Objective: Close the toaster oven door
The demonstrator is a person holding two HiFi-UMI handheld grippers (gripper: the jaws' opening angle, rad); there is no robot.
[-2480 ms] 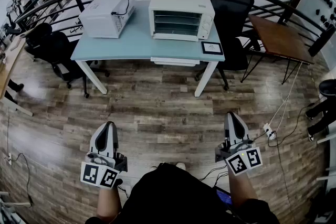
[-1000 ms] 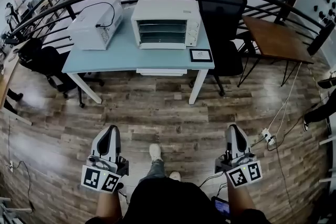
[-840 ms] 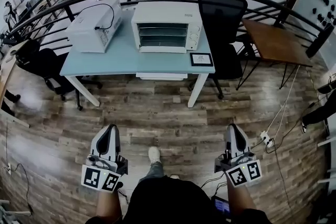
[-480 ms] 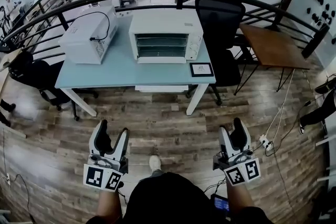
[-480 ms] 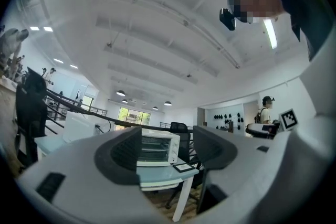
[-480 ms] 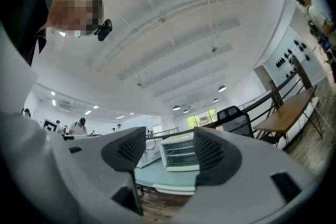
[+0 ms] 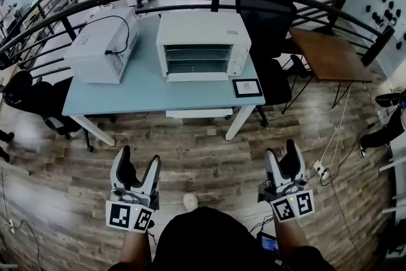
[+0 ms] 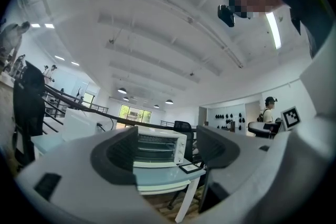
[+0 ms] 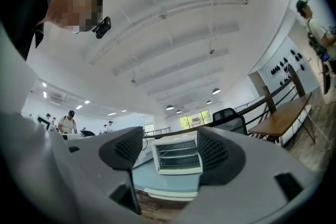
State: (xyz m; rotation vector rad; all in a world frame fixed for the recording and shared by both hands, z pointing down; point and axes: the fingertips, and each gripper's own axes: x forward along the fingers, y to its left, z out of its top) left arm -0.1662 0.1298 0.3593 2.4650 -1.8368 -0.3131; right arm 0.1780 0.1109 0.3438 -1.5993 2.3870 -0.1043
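The white toaster oven (image 7: 202, 44) stands on the light blue table (image 7: 149, 95). Its racks show and its door lies folded down in front. It also appears between the jaws as the toaster oven (image 8: 157, 147) in the left gripper view and the toaster oven (image 9: 176, 155) in the right gripper view. My left gripper (image 7: 138, 159) and right gripper (image 7: 283, 152) hang low over the wooden floor, well short of the table. Both sets of jaws are opening with nothing between them. The left gripper (image 8: 163, 148) and the right gripper (image 9: 170, 150) both point at the oven.
A second white appliance (image 7: 101, 44) with a black cable sits at the table's left. A small framed card (image 7: 247, 87) lies by the oven. A black chair (image 7: 269, 9) and a brown table (image 7: 330, 54) stand to the right. Cables and a power strip (image 7: 320, 169) lie on the floor.
The table and oven have come nearer as the person walked forward. Both grippers went from shut to open.
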